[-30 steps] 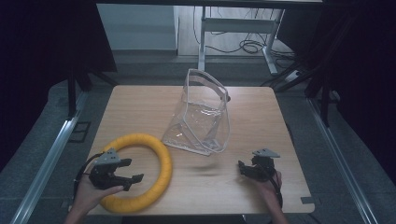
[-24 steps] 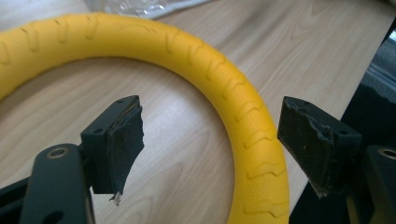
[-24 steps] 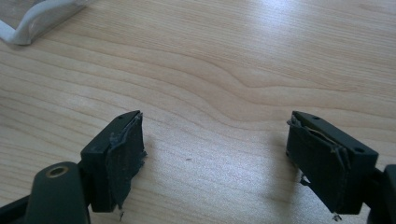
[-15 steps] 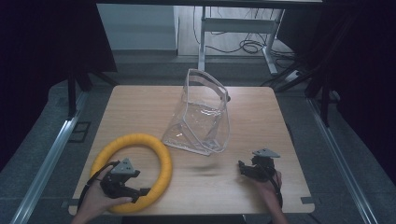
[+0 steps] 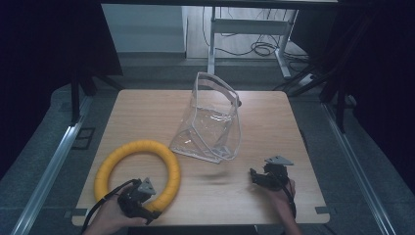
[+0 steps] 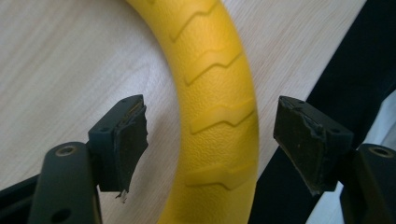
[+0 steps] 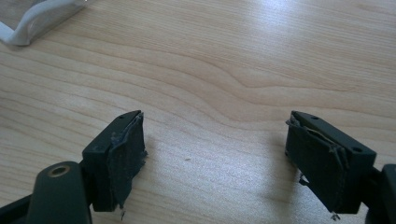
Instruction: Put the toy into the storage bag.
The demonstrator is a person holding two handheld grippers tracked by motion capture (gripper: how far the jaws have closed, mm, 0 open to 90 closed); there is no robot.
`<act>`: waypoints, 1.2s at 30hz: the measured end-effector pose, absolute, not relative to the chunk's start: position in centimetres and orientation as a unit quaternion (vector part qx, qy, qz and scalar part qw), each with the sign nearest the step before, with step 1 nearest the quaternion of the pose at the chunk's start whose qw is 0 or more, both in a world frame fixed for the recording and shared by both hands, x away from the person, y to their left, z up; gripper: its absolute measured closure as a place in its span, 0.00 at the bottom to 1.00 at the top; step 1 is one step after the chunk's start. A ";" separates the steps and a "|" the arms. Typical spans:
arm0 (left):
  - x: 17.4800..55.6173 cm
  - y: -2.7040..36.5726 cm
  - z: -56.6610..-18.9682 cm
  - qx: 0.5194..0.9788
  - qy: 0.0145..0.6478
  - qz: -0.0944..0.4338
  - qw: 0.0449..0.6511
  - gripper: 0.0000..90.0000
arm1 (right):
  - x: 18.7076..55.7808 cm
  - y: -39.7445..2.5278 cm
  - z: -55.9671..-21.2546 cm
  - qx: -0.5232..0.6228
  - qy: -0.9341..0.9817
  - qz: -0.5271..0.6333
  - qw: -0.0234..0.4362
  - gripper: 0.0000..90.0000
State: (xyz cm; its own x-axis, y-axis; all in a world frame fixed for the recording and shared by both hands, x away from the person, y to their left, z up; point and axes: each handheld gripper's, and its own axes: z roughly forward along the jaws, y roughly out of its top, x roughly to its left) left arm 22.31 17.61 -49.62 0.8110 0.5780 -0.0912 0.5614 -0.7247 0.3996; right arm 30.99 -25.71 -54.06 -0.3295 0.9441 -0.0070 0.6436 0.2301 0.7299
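— Where does the ribbed yellow foam ring [image 5: 138, 169] lie?
— Flat on the left front part of the pale wooden bench [image 5: 147, 112]. The left gripper [image 6: 210, 140] sits at the ring's near edge, jaws apart, one on each side of the band, neither touching it.
— And further right?
— A clear plastic zip pouch [image 5: 211, 122] stands mid-bench. The right gripper [image 7: 215, 154] hovers over bare wood near the front right, jaws wide apart, holding nothing.

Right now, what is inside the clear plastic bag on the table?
The clear plastic bag looks empty; through its walls only the wooden table shows. Glare on the plastic could hide something small or flat at its bottom.
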 end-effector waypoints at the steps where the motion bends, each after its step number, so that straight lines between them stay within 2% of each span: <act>1: 22.4 17.4 -49.8 0.929 0.308 0.019 0.203 0.31 | 31.0 -25.7 -54.1 0.530 0.749 0.322 0.233 0.22; 7: 22.9 16.0 -50.5 0.935 0.322 0.014 0.149 0.38 | 31.0 -25.7 -54.1 0.530 0.749 0.322 0.233 0.22; 15: 23.2 14.9 -50.4 0.934 0.332 0.022 0.133 0.46 | 31.0 -25.7 -54.1 0.530 0.749 0.322 0.233 0.22; 17: 23.0 14.6 -50.3 0.936 0.329 0.020 0.128 0.54 | 31.0 -25.7 -54.1 0.530 0.749 0.322 0.233 0.22; 20: 23.2 14.7 -50.2 0.934 0.332 0.012 0.128 0.56 | 31.0 -25.7 -54.1 0.530 0.749 0.323 0.233 0.22; 25: 23.4 15.6 -49.8 0.928 0.337 -0.003 0.159 0.56 | 31.0 -25.7 -54.1 0.530 0.749 0.322 0.233 0.22; 31: 23.6 18.4 -46.4 0.901 0.352 -0.024 0.253 0.56 | 31.0 -25.7 -54.0 0.534 0.746 0.322 0.232 0.23; 36: 23.8 19.9 -45.1 0.882 0.361 -0.032 0.302 0.56 | 31.1 -25.7 -54.0 0.535 0.746 0.321 0.232 0.23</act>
State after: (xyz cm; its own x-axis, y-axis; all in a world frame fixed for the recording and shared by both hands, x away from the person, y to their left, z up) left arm 23.82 19.92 -45.05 0.7372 0.6172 -0.2749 0.6561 -0.5568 0.5093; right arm 31.06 -25.69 -54.04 -0.3194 0.9476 -0.0030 0.6488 0.2210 0.7282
